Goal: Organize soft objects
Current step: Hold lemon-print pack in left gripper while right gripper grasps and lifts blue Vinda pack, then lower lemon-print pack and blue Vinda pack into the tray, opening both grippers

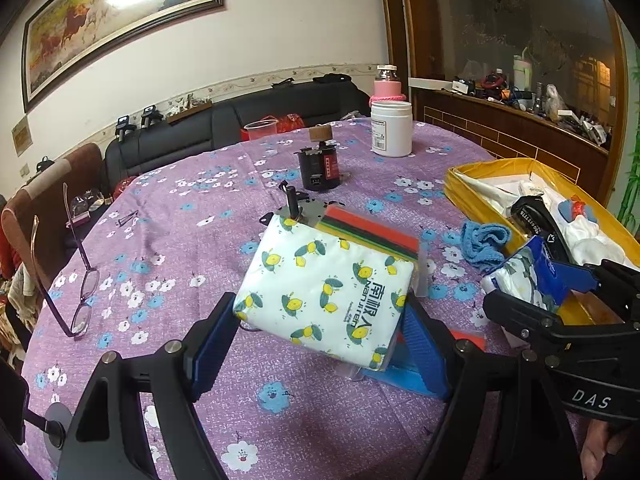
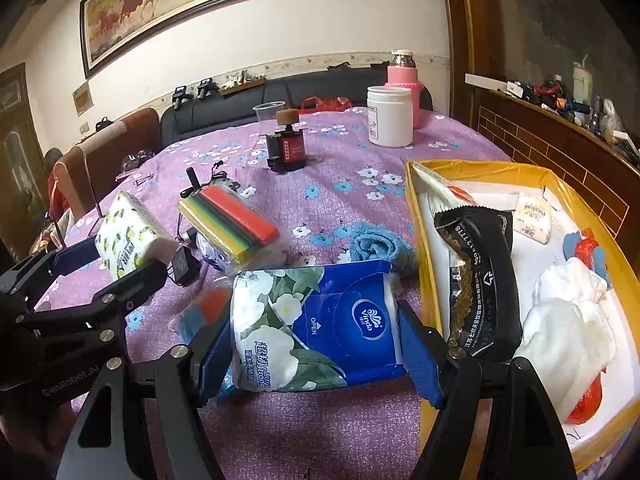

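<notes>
Since the yellow cardboard tray (image 2: 416, 200) collects soft goods, my left gripper (image 1: 320, 332) jaws clamp the lemon-print white tissue pack (image 1: 328, 284) and my right gripper (image 2: 316, 356) jaws the blue floral tissue pack (image 2: 316, 328), both lifted off the bench.

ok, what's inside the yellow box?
Yellow box holds a black packet, white cloths, a small tissue pack and something red; whatever lies beneath is covered.

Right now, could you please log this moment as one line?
left hand-held gripper: shut on lemon-print tissue pack | right hand-held gripper: shut on blue floral tissue pack | yellow box: beside it
</notes>
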### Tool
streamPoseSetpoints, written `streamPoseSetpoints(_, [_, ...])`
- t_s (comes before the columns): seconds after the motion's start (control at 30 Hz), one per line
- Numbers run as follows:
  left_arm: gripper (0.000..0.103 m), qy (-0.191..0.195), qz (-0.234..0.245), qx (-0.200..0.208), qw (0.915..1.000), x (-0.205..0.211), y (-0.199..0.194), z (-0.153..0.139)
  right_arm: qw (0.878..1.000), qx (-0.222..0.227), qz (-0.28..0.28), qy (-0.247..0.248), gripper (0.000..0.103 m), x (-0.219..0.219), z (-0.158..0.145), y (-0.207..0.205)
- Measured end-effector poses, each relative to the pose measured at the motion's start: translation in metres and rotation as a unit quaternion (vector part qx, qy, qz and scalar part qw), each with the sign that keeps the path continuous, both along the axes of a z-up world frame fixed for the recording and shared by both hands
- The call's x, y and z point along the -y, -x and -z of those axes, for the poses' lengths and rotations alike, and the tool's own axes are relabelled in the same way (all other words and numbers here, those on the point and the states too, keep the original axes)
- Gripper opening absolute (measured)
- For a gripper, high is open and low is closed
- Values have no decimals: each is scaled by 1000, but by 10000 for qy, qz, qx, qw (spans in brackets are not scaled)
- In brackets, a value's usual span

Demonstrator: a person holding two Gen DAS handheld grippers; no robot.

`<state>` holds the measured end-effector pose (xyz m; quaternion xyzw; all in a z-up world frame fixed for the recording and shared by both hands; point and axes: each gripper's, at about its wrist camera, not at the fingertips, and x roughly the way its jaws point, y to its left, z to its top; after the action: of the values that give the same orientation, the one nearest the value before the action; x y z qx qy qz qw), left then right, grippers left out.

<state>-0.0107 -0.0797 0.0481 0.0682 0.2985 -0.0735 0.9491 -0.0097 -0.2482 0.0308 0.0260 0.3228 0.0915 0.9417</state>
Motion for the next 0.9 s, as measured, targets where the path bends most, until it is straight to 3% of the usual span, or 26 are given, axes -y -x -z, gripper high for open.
streamPoseSetpoints(0.3, [79, 170, 114, 7, 9998, -2, 3, -2, 9995, 136, 28, -281, 79, 14, -11, 13])
streamPoseSetpoints(0.5, [79, 184, 336, -133, 9992, 15, 13, -12, 9960, 149, 388, -797, 79, 67, -37, 15])
streamPoseSetpoints(0.67, [79, 324, 831, -381, 9953, 58, 13, -28, 9932, 126, 761, -871, 79, 119, -58, 12])
streamPoseSetpoints(0.9, [79, 398, 1604, -684, 9839, 152, -1, -34, 9871, -502, 1199, -937, 79, 191, -56, -25])
